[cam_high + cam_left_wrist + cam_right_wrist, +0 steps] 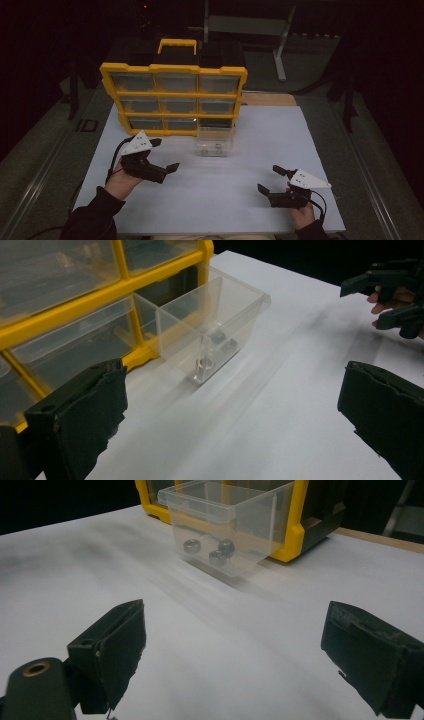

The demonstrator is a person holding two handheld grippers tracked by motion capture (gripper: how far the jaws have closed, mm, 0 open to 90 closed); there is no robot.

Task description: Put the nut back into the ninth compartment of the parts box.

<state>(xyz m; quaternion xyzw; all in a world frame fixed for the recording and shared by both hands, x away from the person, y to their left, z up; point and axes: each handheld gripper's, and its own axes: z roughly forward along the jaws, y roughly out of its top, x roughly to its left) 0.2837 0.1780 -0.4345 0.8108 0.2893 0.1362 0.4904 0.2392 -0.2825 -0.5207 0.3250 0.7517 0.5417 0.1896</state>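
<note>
Plastic, clear and thin-walled, makes up the small rectangular drawer (215, 141) pulled out of the yellow-framed organiser case (174, 95) with translucent bins. It sits at twelve o'clock from the middle of my matte white table board (210, 185), its back end touching the case's lower right slot, its long axis running from the case toward me. Three small dark round metal nuts (216, 551) lie on its floor. My left gripper (161, 156) hovers at nine o'clock of the drawer, wrist cocked, spongy black jaws released wide. My right gripper (272, 180) rests low at four o'clock, jaws likewise spread, grasping nothing.
</note>
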